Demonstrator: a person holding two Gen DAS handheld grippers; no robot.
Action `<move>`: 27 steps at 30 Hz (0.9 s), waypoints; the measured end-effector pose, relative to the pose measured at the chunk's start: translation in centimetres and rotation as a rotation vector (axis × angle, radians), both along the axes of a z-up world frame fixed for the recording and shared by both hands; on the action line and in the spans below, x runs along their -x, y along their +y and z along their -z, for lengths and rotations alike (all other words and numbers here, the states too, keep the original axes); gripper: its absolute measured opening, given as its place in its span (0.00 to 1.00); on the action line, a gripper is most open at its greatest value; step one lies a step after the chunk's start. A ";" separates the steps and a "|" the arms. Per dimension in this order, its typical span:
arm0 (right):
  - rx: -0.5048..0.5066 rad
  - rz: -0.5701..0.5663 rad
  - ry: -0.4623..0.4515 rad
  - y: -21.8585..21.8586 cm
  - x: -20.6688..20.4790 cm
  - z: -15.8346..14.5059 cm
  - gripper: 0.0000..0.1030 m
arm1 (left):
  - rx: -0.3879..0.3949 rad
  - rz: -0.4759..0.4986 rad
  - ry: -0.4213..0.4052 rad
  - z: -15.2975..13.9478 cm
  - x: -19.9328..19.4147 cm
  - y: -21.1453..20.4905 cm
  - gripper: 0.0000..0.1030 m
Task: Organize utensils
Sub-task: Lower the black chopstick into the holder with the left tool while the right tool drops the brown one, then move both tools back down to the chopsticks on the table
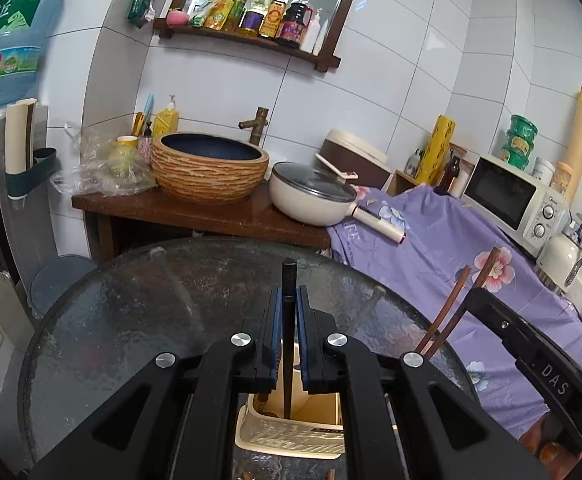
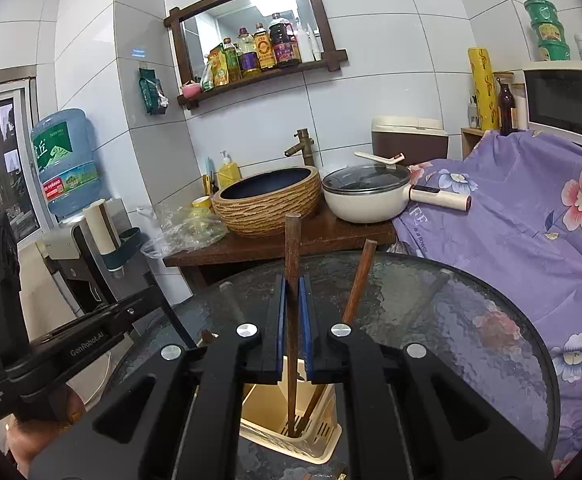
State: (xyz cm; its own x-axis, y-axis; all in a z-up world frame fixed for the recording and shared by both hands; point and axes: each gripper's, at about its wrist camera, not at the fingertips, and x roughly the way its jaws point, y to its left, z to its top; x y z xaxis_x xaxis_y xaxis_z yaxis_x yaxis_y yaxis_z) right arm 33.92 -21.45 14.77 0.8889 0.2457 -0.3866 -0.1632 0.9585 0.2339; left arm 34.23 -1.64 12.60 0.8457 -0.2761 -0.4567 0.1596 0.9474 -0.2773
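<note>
A cream slotted utensil holder stands on the round glass table; it also shows in the right wrist view. My left gripper is shut on a black chopstick, held upright with its lower end inside the holder. My right gripper is shut on a brown wooden chopstick, also upright with its tip in the holder. A second brown chopstick leans in the holder to the right. Both brown chopsticks and the right gripper's body show in the left wrist view.
Behind the table a wooden counter carries a woven basin, a brass tap and a white lidded pan. A purple floral cloth covers furniture on the right, with a microwave. A water dispenser stands left.
</note>
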 end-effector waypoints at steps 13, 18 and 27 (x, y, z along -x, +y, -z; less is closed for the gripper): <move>0.021 0.014 0.004 -0.1 0.2 1.5 0.09 | -0.043 0.016 0.000 0.9 0.3 -0.8 0.28; 0.054 0.031 -0.031 -0.3 2.4 1.6 0.45 | -0.073 0.001 -0.036 1.1 2.4 -0.3 0.61; 0.069 -0.008 0.074 -0.5 7.8 5.4 0.55 | -0.090 -0.022 0.036 5.1 6.8 2.5 0.84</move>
State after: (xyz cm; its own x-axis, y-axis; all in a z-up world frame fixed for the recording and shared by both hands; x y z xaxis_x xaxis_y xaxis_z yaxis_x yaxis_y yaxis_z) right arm 26.08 -21.98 9.40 0.8556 0.2231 -0.4672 -0.1558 0.9715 0.1786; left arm 27.42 0.84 7.52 0.8338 -0.2143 -0.5087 0.1302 0.9719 -0.1960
